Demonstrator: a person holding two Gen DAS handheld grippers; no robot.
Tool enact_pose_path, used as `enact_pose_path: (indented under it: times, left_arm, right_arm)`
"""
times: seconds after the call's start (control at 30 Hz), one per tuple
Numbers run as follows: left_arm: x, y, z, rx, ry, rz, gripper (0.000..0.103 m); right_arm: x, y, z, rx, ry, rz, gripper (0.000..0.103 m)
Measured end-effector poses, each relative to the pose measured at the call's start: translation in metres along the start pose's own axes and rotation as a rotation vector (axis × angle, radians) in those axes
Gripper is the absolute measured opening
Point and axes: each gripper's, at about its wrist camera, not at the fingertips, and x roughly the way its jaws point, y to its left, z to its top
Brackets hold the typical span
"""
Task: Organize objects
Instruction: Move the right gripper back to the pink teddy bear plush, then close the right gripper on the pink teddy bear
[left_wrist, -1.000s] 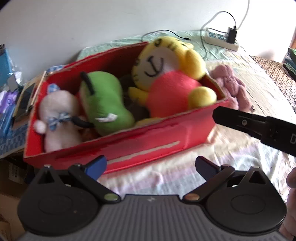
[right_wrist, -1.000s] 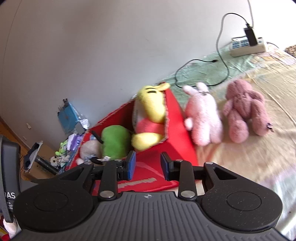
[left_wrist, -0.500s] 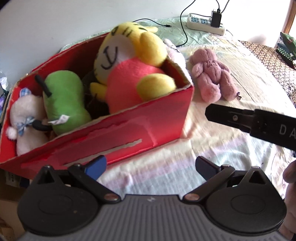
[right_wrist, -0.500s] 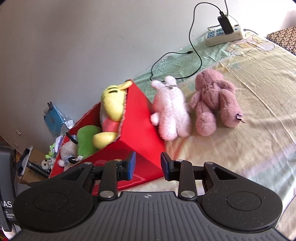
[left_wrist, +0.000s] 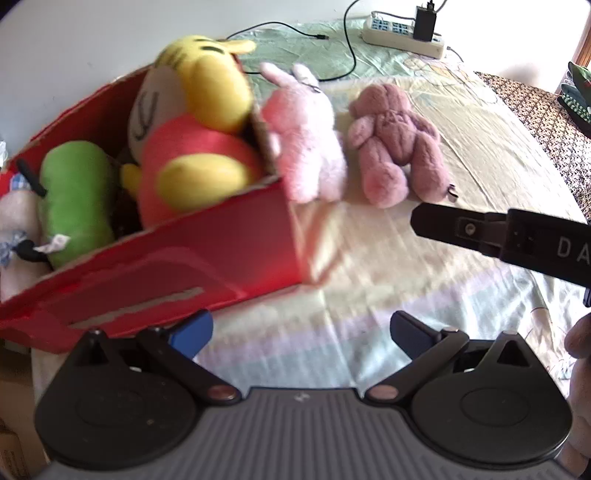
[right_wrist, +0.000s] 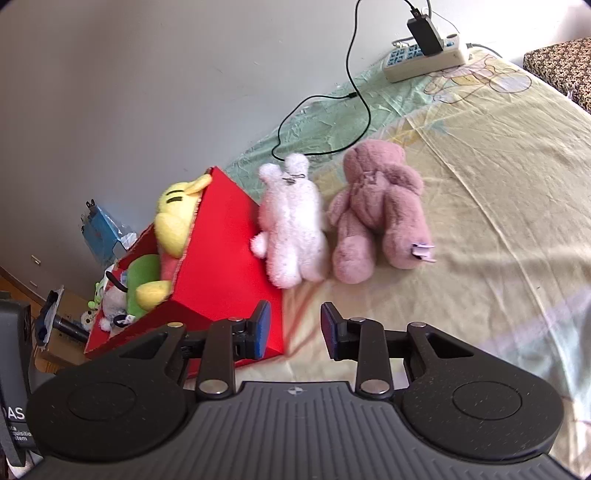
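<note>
A red cardboard box sits on the bed sheet. It holds a yellow tiger plush in red, a green plush and a white plush with a blue bow. Just outside the box's right end lies a pale pink rabbit, face down. Beside the rabbit is a mauve bear. My left gripper hangs wide open and empty near the box's front corner. My right gripper is open with a narrower gap, empty, a short way before the rabbit and bear.
A white power strip with a black charger lies by the wall, its cable trailing toward the rabbit. A patterned cushion lies at the right. A blue packet and clutter sit left of the box.
Both views have swung right, away from the box and toward the rabbit and bear, which now look closer. Neither gripper's fingers have changed their gap.
</note>
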Motion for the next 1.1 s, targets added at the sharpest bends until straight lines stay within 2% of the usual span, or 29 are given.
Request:
enact_pose_path:
  times: [0.3, 0.6, 0.73, 1.0, 1.1]
  left_arm:
    - [0.015, -0.037, 0.005, -0.002, 0.031, -0.019, 0.102]
    - [0.031, -0.068, 0.016, 0.018, 0.027, -0.051, 0.102]
    - [0.043, -0.074, 0.023, 0.006, 0.029, -0.075, 0.102]
    - [0.062, -0.083, 0.040, 0.001, 0.032, -0.019, 0.102]
    - [0.065, -0.082, 0.044, -0.016, 0.038, -0.018, 0.102]
  right_arm:
    - [-0.005, -0.036, 0.011, 0.017, 0.034, 0.014, 0.033]
    - [-0.004, -0.070, 0.030, 0.023, 0.039, 0.027, 0.033]
    - [0.008, -0.083, 0.047, 0.038, 0.031, 0.040, 0.041]
    - [0.041, -0.096, 0.070, 0.065, 0.096, 0.087, 0.042]
    - [0.052, -0.098, 0.074, 0.095, 0.126, 0.100, 0.050]
